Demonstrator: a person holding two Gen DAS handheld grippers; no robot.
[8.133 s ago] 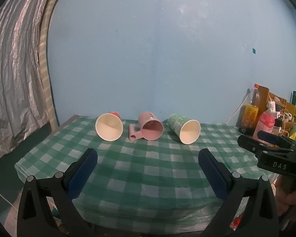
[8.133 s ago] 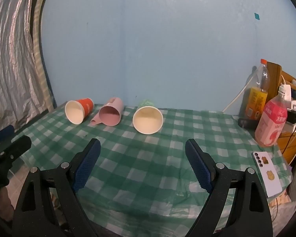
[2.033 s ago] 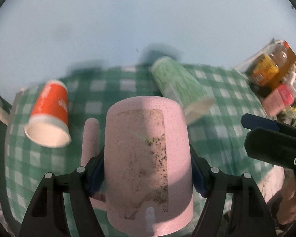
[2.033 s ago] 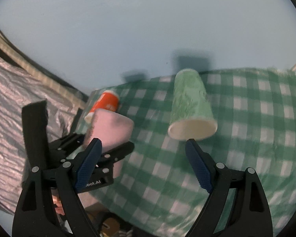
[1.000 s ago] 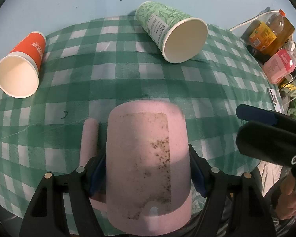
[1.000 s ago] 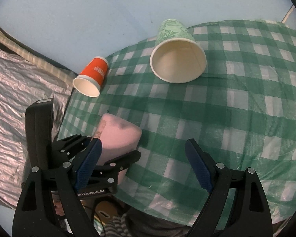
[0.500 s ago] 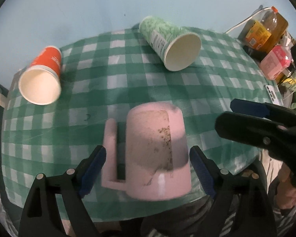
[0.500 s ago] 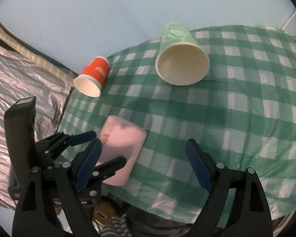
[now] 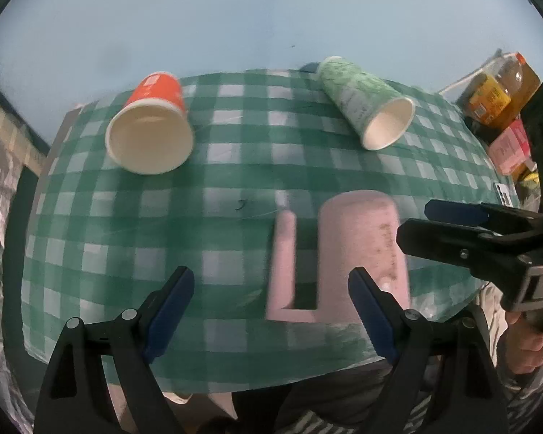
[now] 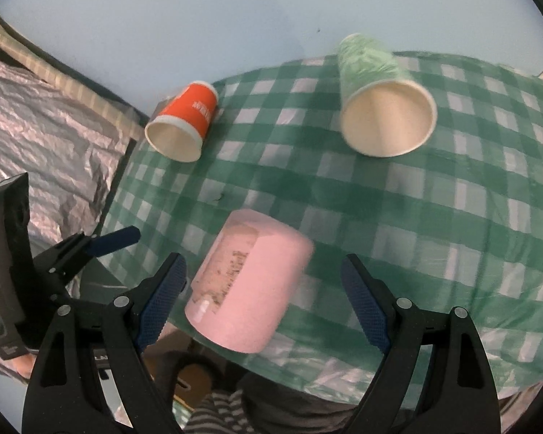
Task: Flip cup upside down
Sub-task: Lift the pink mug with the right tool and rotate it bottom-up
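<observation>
checked tablecloth (image 9: 235, 166), one pink cup (image 9: 362, 249), two paper cups (image 9: 152, 137)

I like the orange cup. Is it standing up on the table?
No, the orange cup lies on its side on the checked tablecloth, its open mouth facing the camera.

You can read little here: the right gripper (image 9: 452, 229) shows the letters "DA" on its grey label plate in your left wrist view, cut off at the picture's edge. Print on the orange paper cup (image 10: 184, 123), the green paper cup (image 9: 365, 101) and the bottles (image 9: 499, 90) is too blurred to read.
</observation>
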